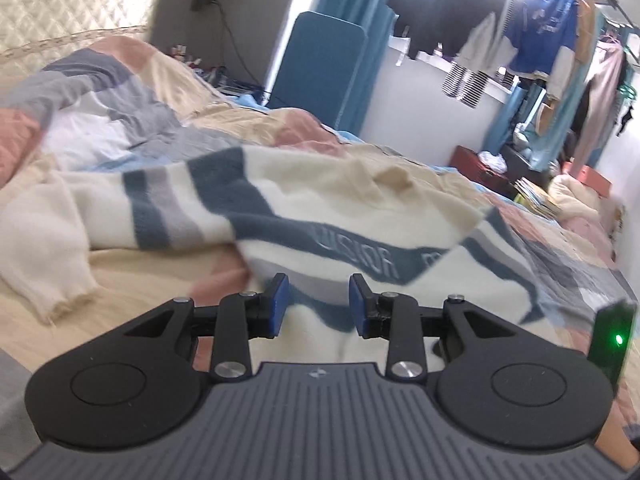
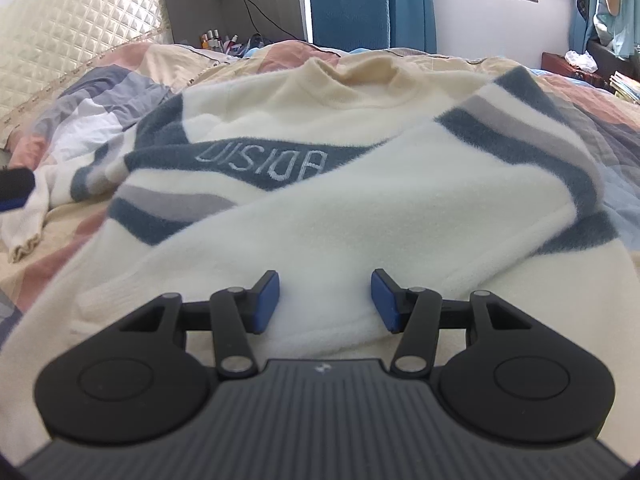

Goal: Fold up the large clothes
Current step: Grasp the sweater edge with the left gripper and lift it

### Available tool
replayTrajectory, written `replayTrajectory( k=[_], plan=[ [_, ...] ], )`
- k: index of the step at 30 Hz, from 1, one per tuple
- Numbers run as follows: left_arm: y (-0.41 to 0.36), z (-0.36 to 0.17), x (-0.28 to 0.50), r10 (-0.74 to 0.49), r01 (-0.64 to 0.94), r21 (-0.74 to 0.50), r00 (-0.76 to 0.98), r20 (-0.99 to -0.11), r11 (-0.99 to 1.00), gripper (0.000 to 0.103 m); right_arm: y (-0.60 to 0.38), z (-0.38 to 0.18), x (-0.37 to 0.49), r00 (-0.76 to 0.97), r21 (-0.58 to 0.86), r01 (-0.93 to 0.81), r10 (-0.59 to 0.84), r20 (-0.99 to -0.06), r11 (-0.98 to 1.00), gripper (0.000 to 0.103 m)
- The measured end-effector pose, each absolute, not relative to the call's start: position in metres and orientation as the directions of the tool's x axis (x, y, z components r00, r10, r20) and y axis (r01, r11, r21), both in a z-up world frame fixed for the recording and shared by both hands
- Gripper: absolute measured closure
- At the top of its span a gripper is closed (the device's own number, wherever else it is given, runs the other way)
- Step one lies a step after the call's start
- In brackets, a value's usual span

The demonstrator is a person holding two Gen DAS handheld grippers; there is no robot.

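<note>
both sets of jaws are standing part open with nothing between the pads. the left gripper is hovering over the near edge of the sweater, its blue pads apart and clear of the cloth. the right gripper is hanging a little wider over a sleeve that is lying folded diagonally across the sweater's front, and no cloth is pinched there either.

the sweater, cream with blue and grey stripes, is lying spread on the bed with its collar pointing away toward the wall. the other sleeve is trailing loose off to the side, its cuff resting on the quilt.

judging from this, one sleeve is already in and the fold is at an early stage. the next move is probably calling for the left gripper to reach to that loose sleeve, close on it near the cuff, and carry it across the chest without dragging the body out of square.
</note>
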State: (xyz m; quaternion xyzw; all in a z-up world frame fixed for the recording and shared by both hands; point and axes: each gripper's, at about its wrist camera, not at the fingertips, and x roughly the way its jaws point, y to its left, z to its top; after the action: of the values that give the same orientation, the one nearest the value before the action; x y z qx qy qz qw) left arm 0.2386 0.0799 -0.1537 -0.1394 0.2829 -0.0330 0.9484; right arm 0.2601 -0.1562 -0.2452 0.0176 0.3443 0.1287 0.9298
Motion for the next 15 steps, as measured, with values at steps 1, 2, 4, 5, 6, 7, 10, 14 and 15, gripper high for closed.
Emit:
replayTrajectory(
  k=[1,2,4,5,6,7,10,14,15],
  plan=[
    [0.084,-0.152,0.241,-0.126,-0.029,-0.275,0.838,-0.531,0.961,0.065,-0.156,-0.245,0.260,0.730,0.120,-0.226,0.250,-0.636,0.967,0.050],
    [0.090,-0.149,0.244,-0.103,-0.047,-0.258,0.835,-0.540,0.965,0.065,-0.156,-0.244,0.260,0.730,0.120,-0.226,0.250,-0.636,0.967,0.050],
    [0.100,-0.143,0.250,-0.074,-0.065,-0.227,0.829,-0.554,0.972,0.065,-0.156,-0.244,0.260,0.728,0.123,-0.225,0.251,-0.638,0.966,0.050],
    [0.108,-0.140,0.254,-0.051,-0.077,-0.202,0.828,-0.559,0.976,0.064,-0.156,-0.244,0.260,0.728,0.125,-0.224,0.251,-0.639,0.967,0.050],
    [0.117,-0.137,0.257,-0.006,-0.103,-0.164,0.831,-0.557,0.981,0.064,-0.156,-0.244,0.260,0.727,0.126,-0.223,0.251,-0.639,0.967,0.050],
    [0.125,-0.136,0.260,0.031,-0.127,-0.137,0.833,-0.553,0.982,0.064,-0.156,-0.243,0.260,0.727,0.125,-0.223,0.251,-0.639,0.967,0.050],
    [0.158,-0.142,0.273,0.132,-0.221,-0.086,0.805,-0.579,0.972,0.064,-0.156,-0.243,0.260,0.726,0.128,-0.221,0.250,-0.640,0.967,0.050],
    [0.201,-0.162,0.298,0.199,-0.315,-0.067,0.737,-0.646,0.947,0.064,-0.159,-0.243,0.261,0.719,0.162,-0.200,0.257,-0.646,0.966,0.050],
    [0.210,-0.167,0.304,0.203,-0.329,-0.072,0.725,-0.658,0.942,0.064,-0.160,-0.243,0.261,0.718,0.169,-0.197,0.260,-0.646,0.966,0.050]
  ],
)
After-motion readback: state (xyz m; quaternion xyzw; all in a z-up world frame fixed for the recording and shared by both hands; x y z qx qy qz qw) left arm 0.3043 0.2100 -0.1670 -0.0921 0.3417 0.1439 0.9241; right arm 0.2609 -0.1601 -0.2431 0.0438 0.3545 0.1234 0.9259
